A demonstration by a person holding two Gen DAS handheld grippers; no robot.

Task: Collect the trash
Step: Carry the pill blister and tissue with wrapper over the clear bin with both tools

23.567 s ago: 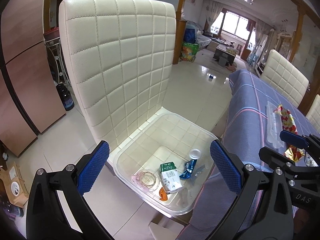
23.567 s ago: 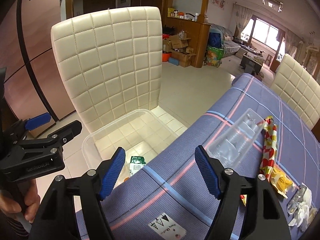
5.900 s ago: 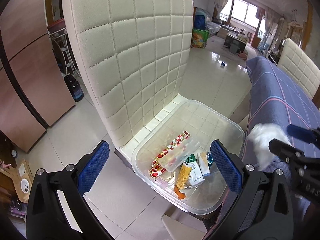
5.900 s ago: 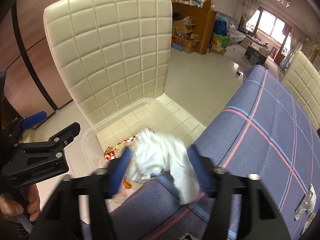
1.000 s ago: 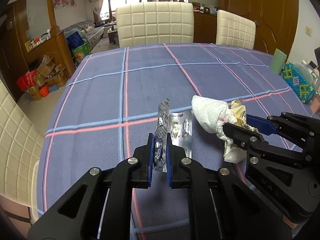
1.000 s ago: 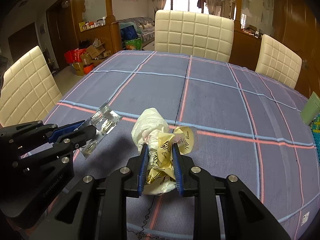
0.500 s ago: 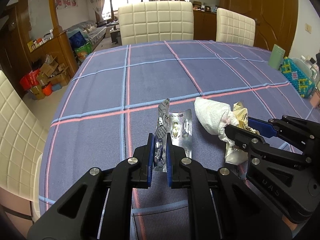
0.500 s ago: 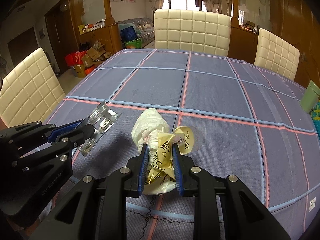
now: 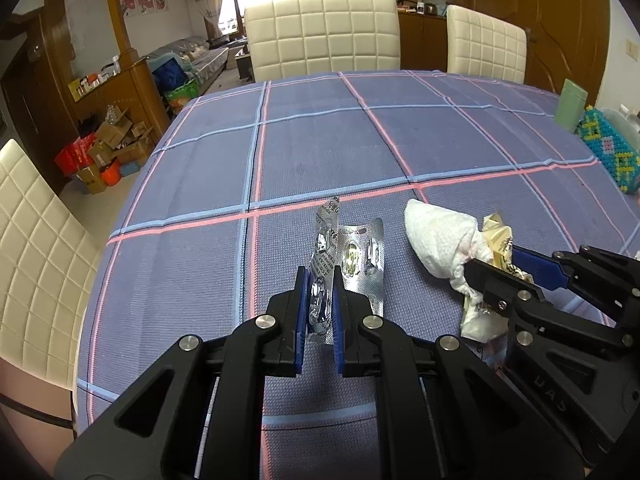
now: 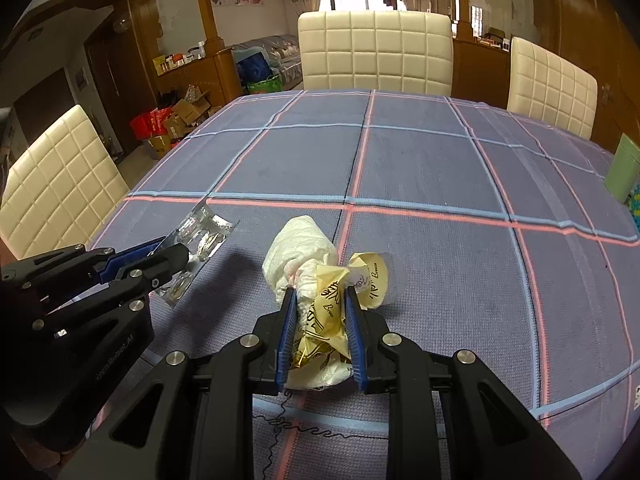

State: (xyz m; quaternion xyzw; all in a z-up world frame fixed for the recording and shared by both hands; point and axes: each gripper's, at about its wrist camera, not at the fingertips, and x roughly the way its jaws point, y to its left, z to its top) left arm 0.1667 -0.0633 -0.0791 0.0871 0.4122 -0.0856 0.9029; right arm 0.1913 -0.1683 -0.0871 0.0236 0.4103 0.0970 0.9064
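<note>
Trash is held in both grippers above the table (image 9: 208,168). The left gripper (image 9: 319,300) has its fingers (image 9: 301,312) pressed on a silver blister pack (image 9: 348,256); the pack is bent, with clear bubbles and a printed foil side, and it stands up out of the fingers. The right gripper (image 10: 319,320) pinches two things together: a crumpled white tissue (image 10: 298,254) and a yellow wrapper (image 10: 362,278) with dark writing, partly clear at its edge. In the left view the tissue (image 9: 440,244) sticks out to the left of the right gripper (image 9: 496,268), near the blister pack but apart from it. In the right view the blister pack (image 10: 200,236) shows at the tip of the left gripper (image 10: 168,252). The table has a blue-grey cloth with pink and light blue lines in big squares. At its far right side stand a green cup (image 9: 571,106) and a beaded box (image 9: 610,156) of blue, yellow and pink. Three cream quilted chairs (image 9: 322,36) are around the table: two at the far side and one at the left. Behind them is a room with brown wood doors, cardboard boxes (image 9: 108,144) on the floor and a bright window.
</note>
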